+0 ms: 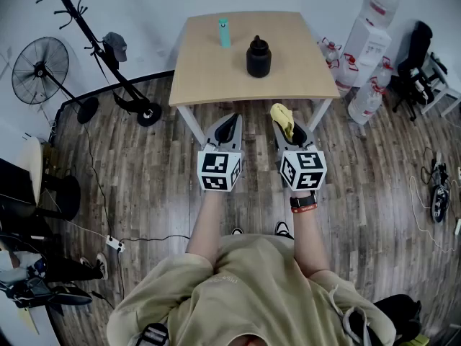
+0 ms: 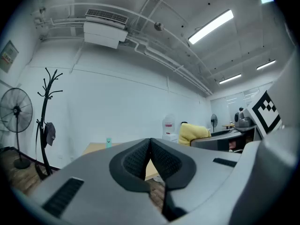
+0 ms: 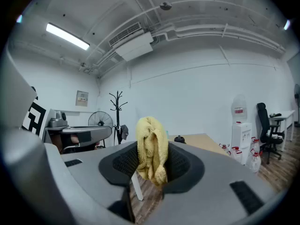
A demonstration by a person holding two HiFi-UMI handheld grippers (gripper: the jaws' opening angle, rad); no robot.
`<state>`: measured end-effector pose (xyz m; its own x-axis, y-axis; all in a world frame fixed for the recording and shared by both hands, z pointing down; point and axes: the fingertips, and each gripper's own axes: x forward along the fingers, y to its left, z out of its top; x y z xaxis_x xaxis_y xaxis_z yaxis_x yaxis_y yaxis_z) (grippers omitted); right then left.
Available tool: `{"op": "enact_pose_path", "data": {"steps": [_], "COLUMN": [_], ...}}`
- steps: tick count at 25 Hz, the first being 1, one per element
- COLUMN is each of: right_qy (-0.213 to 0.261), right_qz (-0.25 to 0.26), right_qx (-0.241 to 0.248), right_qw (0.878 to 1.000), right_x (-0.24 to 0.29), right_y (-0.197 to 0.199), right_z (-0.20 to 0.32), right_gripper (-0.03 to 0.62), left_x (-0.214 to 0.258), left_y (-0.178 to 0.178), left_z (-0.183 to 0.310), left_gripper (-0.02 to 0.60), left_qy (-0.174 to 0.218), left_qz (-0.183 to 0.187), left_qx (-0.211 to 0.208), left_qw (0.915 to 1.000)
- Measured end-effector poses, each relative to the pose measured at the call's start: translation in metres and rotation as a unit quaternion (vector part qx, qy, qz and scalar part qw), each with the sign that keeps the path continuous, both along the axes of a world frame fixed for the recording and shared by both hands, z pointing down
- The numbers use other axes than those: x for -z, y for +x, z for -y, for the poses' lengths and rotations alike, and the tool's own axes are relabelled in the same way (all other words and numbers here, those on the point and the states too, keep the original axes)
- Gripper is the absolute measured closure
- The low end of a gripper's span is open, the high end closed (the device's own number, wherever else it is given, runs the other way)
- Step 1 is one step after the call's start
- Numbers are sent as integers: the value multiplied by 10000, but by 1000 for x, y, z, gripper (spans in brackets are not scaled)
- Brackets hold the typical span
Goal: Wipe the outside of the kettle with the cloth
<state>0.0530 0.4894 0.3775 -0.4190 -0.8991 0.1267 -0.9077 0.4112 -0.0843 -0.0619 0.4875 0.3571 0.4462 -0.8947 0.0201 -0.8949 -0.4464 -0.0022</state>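
Observation:
A black kettle point(image 1: 258, 57) stands on the wooden table point(image 1: 209, 71), ahead of both grippers. My right gripper point(image 1: 286, 125) is shut on a yellow cloth point(image 1: 282, 119), which bunches up between its jaws point(image 3: 152, 147). It is held over the floor, short of the table's front edge. My left gripper point(image 1: 229, 127) hangs beside it, shut with nothing in it, its black pads point(image 2: 136, 161) meeting. The kettle's top point(image 3: 179, 138) peeks over the right gripper's jaws.
A teal bottle point(image 1: 224, 32) stands at the table's far side. A coat rack point(image 1: 101, 45) and a floor fan point(image 1: 41, 71) are to the left. A water dispenser point(image 1: 367, 38) with spare jugs point(image 1: 367, 99) and a black chair point(image 1: 414, 60) are to the right. Cables point(image 1: 108, 233) trail over the wooden floor.

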Motion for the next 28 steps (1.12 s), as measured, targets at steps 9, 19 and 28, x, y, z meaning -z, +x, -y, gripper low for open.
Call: {"op": "enact_pose_path", "data": {"steps": [9, 19, 28], "right_qy": [-127, -205, -307], "right_qz": [-8, 268, 274], "right_qx": [-147, -308, -158], "right_qw": [9998, 9990, 9990], "right_x": [-23, -47, -43], "right_y": [-68, -90, -57], "right_z": [27, 97, 283], "right_gripper": [436, 434, 433], "left_x": [-22, -50, -44], "left_y": [-61, -81, -46], "left_z": [31, 96, 272], "left_gripper": [557, 557, 557], "left_qy": [-173, -325, -275], "left_qz": [-125, -180, -137], "left_qx": [-195, -348, -252], "left_qw": [9996, 9987, 9992]}}
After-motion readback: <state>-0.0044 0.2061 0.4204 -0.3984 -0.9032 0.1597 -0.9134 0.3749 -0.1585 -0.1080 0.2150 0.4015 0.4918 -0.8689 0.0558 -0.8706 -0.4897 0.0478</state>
